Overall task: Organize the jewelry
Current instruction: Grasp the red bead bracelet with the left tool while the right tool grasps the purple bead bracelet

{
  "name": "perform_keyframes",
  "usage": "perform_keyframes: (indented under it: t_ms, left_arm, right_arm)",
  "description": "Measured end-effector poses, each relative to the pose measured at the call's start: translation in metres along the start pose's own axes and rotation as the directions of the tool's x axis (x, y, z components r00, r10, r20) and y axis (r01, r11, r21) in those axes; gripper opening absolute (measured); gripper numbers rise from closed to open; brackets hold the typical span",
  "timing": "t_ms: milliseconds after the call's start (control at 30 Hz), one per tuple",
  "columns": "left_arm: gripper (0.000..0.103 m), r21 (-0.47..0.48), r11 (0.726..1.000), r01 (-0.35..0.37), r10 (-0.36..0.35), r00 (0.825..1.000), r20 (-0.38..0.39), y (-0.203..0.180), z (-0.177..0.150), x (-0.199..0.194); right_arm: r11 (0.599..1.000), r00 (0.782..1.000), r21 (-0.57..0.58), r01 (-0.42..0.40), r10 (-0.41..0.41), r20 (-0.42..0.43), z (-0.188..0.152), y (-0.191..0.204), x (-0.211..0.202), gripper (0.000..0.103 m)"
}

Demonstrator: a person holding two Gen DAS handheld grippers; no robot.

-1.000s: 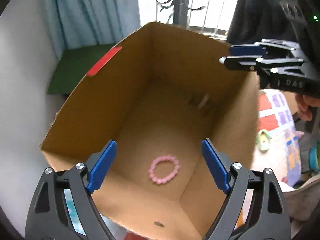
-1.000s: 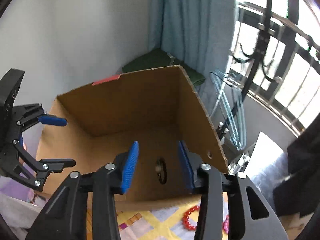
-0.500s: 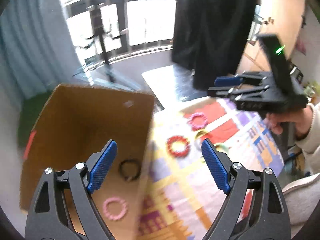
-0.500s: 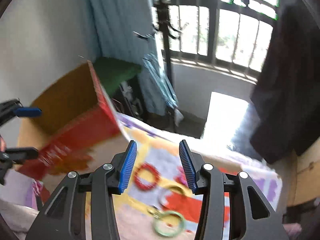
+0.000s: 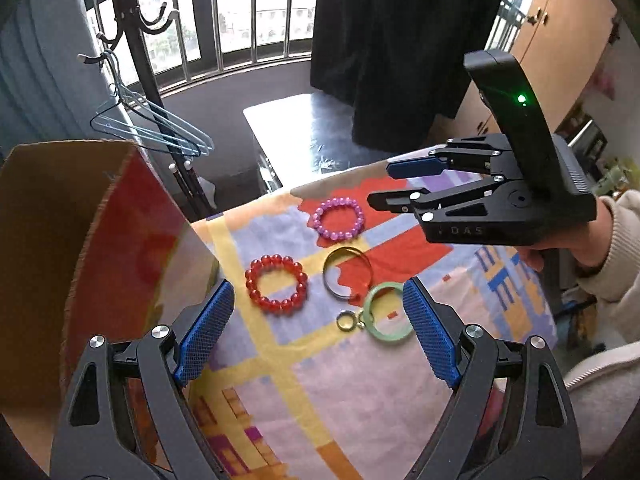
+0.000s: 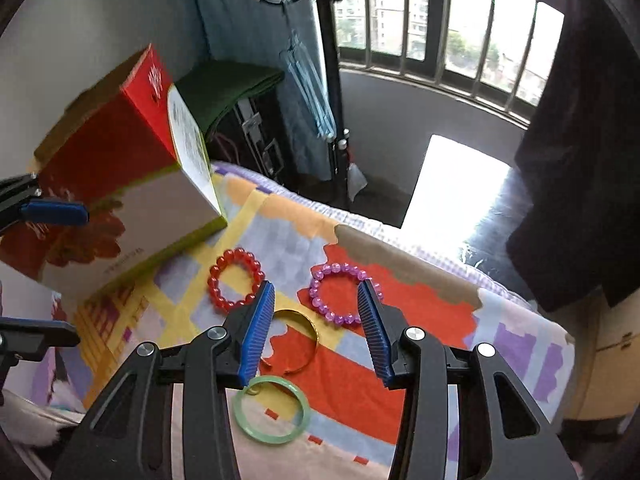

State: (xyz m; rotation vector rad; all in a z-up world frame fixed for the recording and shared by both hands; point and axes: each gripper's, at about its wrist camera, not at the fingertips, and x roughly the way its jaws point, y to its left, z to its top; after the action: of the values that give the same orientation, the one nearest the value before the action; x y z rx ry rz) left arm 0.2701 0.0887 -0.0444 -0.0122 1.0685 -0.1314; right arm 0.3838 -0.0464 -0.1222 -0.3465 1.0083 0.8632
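Both tools tilted downward — empty, over bracelets.

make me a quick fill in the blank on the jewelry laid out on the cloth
1. The beaded bracelet nearest the cardboard box is ____.
2. The smooth bangle nearest the cameras is ____.
3. The purple bracelet is made of ____.
4. Neither the left gripper nor the right gripper holds ____.

Missing words: red; green; beads; anything
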Motion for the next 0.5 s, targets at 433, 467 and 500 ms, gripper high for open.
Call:
perform_keyframes:
  t_ms: [433, 467, 500]
  left_arm:
    - [0.076, 0.158, 0.98, -0.123, 0.125, 0.992, 0.0, 0.019, -0.01, 0.08]
    - [0.073, 0.171, 0.976, -0.136, 0.138, 0.99, 0.0, 0.019, -0.012, 0.085]
    - [0.072, 0.191, 0.971, -0.143, 0.145, 0.989, 0.001, 0.018, -0.015, 0.089]
  right_arm:
    - [0.999, 0.994, -0.035, 0.013, -0.016, -0.109, -0.002, 0.003, 0.072, 0.037]
    - [0.999, 0.993, -0.037, 0.013, -0.017, -0.116, -0.002, 0.004, 0.075, 0.037]
    - [0.999, 0.992, -0.036, 0.015, -0.02, -0.122, -0.003, 0.003, 0.078, 0.037]
